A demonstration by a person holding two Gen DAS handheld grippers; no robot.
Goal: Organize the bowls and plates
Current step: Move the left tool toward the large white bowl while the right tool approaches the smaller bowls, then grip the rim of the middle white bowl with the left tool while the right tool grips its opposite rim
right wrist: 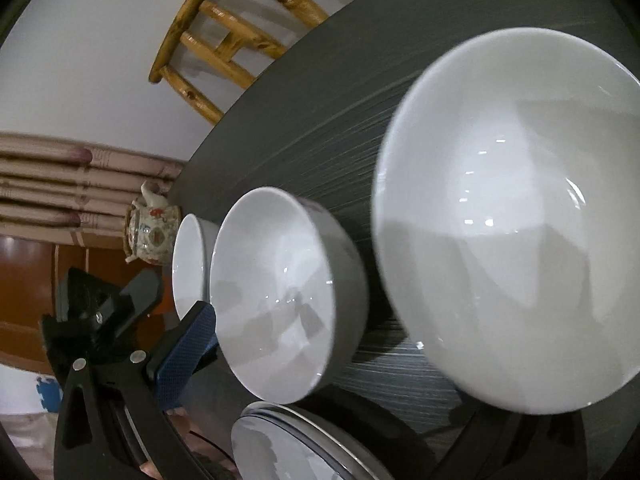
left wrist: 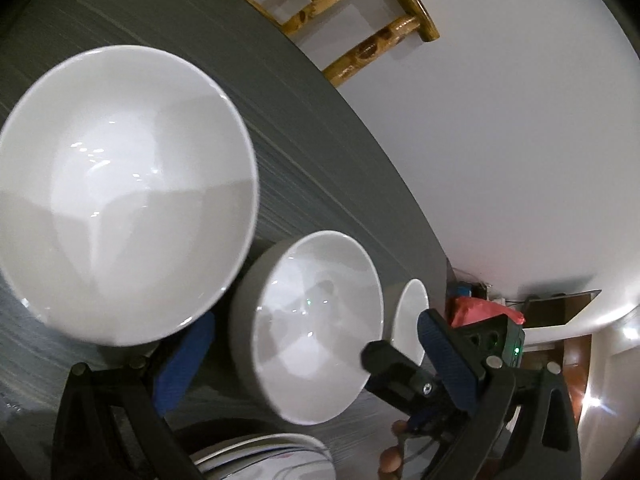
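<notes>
A large white bowl (left wrist: 120, 196) (right wrist: 516, 220) is close to both cameras and blurred. Its lower rim overlaps one finger of each gripper, and I cannot tell whether it touches them. A medium white bowl (left wrist: 316, 320) (right wrist: 280, 296) with a grey outside stands on the dark table (left wrist: 320, 140) behind it. Further off is a small white bowl (left wrist: 412, 316) (right wrist: 188, 264). A stack of plates (left wrist: 272, 456) (right wrist: 288, 440) lies at the bottom edge. My left gripper (left wrist: 314, 364) is wide open. My right gripper (right wrist: 320, 364) also stands wide, its right finger hidden behind the large bowl.
A wooden chair (left wrist: 360, 12) (right wrist: 224, 40) stands past the table's far edge by a white wall. A patterned teapot (right wrist: 150, 232) sits beyond the small bowl. A red bag (left wrist: 480, 308) lies off the table's end. A person's fingers (left wrist: 394, 440) show below.
</notes>
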